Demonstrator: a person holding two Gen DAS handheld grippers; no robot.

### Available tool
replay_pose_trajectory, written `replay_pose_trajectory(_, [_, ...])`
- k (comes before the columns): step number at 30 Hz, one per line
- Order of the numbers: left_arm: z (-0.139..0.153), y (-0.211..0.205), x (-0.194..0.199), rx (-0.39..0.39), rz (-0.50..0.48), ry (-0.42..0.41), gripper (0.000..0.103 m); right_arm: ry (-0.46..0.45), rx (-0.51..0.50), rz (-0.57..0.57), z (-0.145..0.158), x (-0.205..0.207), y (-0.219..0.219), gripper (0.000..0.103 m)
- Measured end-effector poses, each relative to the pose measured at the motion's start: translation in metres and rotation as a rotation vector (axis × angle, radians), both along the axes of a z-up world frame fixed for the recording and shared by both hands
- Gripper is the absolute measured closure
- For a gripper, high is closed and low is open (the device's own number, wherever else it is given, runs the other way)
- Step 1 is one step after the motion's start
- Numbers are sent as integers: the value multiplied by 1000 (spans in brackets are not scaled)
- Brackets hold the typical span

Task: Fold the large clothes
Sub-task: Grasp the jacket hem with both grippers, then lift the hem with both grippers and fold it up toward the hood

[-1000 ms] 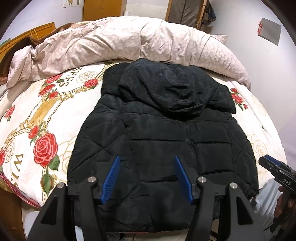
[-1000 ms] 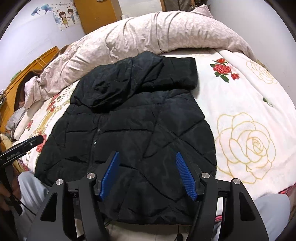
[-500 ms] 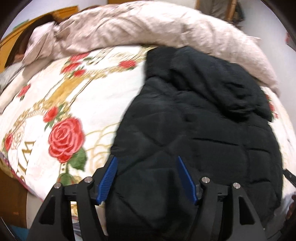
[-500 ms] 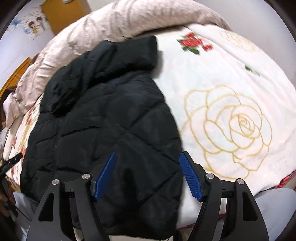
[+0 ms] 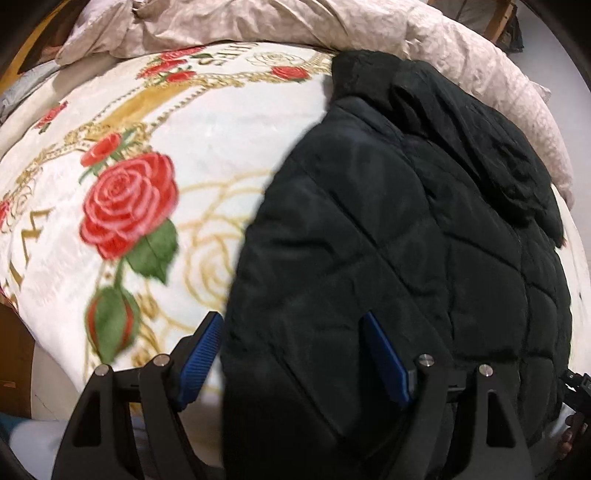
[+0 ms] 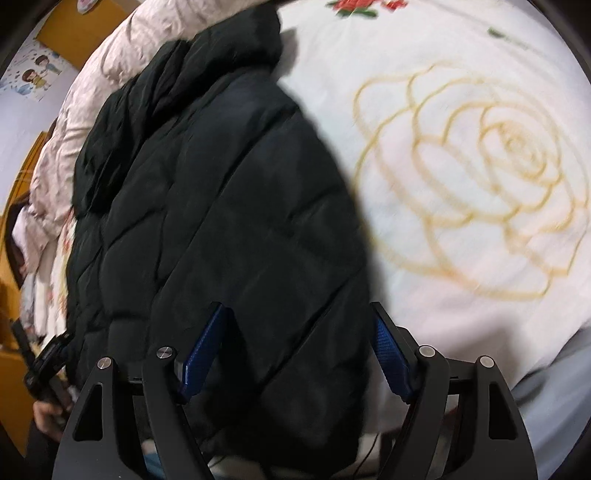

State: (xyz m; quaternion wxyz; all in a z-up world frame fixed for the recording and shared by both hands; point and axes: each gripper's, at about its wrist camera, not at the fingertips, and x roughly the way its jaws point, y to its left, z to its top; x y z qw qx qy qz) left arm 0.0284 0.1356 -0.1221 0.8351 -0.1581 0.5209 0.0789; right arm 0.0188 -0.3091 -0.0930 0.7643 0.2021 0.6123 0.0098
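Fingers of left gripper (image 5: 295,350) and right gripper (image 6: 299,347), just widened, straddle jacket (image 5: 406,240) hem corners unpinched; bite deep before closing.

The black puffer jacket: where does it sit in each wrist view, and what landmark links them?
Left wrist: the black puffer jacket fills the centre and right, its edge between the open left gripper.
Right wrist: it fills the left and centre, its edge between the open right gripper.
Shared landmark: the pink duvet beyond its hood.
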Motion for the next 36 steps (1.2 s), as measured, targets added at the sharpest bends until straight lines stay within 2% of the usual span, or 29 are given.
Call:
replay_pose_trajectory(2, [-1,-11,-3,2,-30,13,25,4,-24,21,0,-3,6,28])
replay_pose_trajectory(3, [0,-18,-3,30,-49,16,28,6,-33,25,0,-2,7,36])
replay_pose_trajectory(4, [2,-24,-3,51,-69,12,37,5,-32,19,3,-2,7,50])
replay_pose_trajectory(5, [5,-27,-3,60,-79,10,48,-3,-27,13,6,-2,6,58])
replay_pose_trajectory(6, [9,-31,-3,72,-88,10,55,-17,-23,15,12,-2,6,71])
replay_pose_trajectory(7, [14,-34,-4,84,-97,6,68,-33,-21,23,18,-3,8,80])
replay_pose_trajectory(8, [20,-36,-5,89,-103,-2,78,-49,-23,34,24,-3,9,83])
replay_pose_trajectory(9, [28,-37,-6,87,-106,-16,80,-72,-26,47,32,-4,11,86])
replay_pose_trajectory(11, [47,-38,-10,77,-111,-58,84,-114,-10,53,49,-6,12,88])
replay_pose_trajectory(16, [106,-42,-27,58,-121,-192,86,-246,20,43,100,-13,5,90])
replay_pose_trajectory(19, [131,-38,-35,40,-117,-251,86,-323,33,31,131,-22,-1,90])
replay_pose_trajectory(22, [151,-35,-52,22,-113,-294,86,-360,37,33,148,-35,0,91])
replay_pose_trajectory(25, [163,-32,-67,4,-111,-307,86,-368,53,29,158,-57,2,91])
replay_pose_trajectory(29, [161,-24,-89,-17,-103,-298,86,-361,79,7,164,-75,-4,91])
replay_pose_trajectory(33, [158,-25,-90,-34,-94,-288,86,-370,90,1,167,-68,-7,91])
replay_pose_trajectory(36, [163,-25,-76,-58,-86,-302,86,-396,91,7,174,-53,-1,91])
